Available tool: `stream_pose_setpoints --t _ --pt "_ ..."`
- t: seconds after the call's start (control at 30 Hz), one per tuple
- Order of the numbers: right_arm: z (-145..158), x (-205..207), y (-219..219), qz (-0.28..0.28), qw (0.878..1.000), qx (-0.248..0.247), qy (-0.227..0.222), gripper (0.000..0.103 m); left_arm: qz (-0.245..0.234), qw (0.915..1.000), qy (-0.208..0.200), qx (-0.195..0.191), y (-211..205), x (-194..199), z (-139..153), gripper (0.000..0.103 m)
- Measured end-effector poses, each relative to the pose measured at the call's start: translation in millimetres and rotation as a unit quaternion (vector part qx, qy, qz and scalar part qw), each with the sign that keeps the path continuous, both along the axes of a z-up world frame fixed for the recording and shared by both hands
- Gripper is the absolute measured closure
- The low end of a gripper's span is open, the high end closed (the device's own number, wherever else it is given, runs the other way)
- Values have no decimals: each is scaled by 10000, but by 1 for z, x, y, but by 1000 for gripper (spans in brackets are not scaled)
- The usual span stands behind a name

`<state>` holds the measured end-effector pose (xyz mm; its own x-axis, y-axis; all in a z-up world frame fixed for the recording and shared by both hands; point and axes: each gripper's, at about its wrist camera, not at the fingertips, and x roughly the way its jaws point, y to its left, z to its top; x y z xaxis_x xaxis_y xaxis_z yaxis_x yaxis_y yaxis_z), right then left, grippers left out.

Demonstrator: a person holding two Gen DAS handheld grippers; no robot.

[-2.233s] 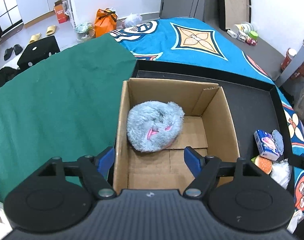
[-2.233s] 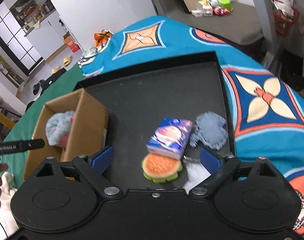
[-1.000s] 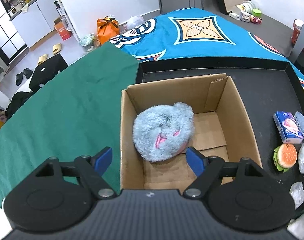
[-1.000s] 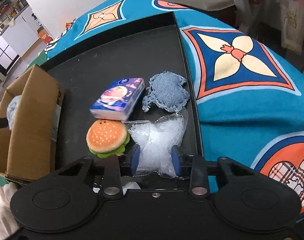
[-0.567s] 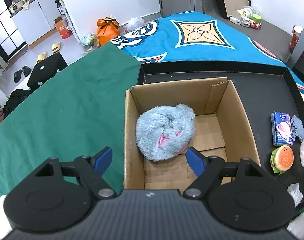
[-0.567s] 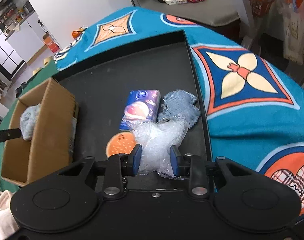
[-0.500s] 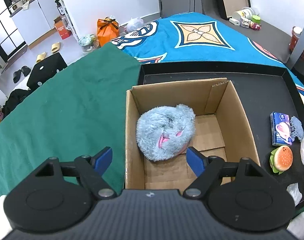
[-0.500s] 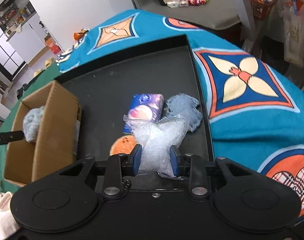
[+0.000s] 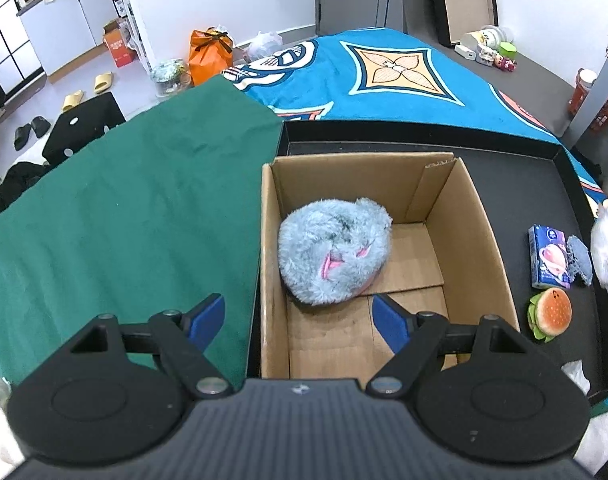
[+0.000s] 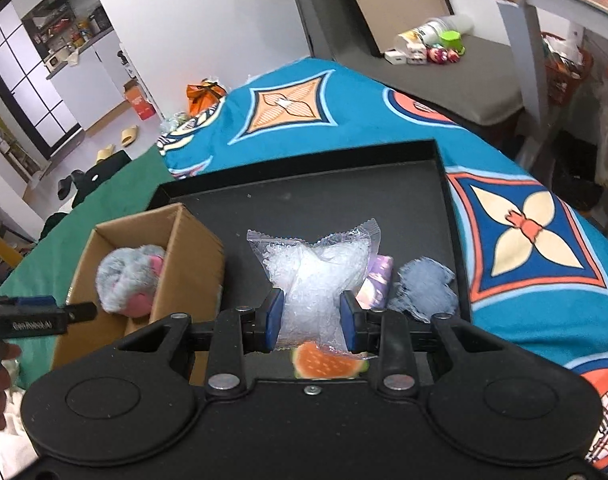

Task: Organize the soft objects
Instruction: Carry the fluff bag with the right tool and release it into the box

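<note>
The left gripper (image 10: 39, 322), seen from the right wrist, bears small pale lettering along its arm that looks like "GenRobot.AI", though blurred. Print on the tissue pack (image 9: 549, 255) and the orange carton (image 9: 119, 47) is too small to read

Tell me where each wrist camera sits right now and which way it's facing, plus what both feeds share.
Left wrist: on the left gripper, looking down into the cardboard box holding the fluffy blue plush; its open jaws show.
Right wrist: on the right gripper, over the black tray, facing the box; jaws shut on the clear plastic packet; the left gripper's tip shows at left.
Shared: box, plush, tray, burger toy, tissue pack, denim piece.
</note>
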<state>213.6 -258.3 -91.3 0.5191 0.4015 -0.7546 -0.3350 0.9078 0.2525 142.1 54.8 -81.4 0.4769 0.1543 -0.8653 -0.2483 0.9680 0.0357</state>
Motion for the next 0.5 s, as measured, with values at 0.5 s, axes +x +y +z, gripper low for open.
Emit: stream_pose_setpoints --t 0.5 --pt "23 -12 59 528 9982 9 -281 73 144 9987 -141 -474 24 -19 -7 39"
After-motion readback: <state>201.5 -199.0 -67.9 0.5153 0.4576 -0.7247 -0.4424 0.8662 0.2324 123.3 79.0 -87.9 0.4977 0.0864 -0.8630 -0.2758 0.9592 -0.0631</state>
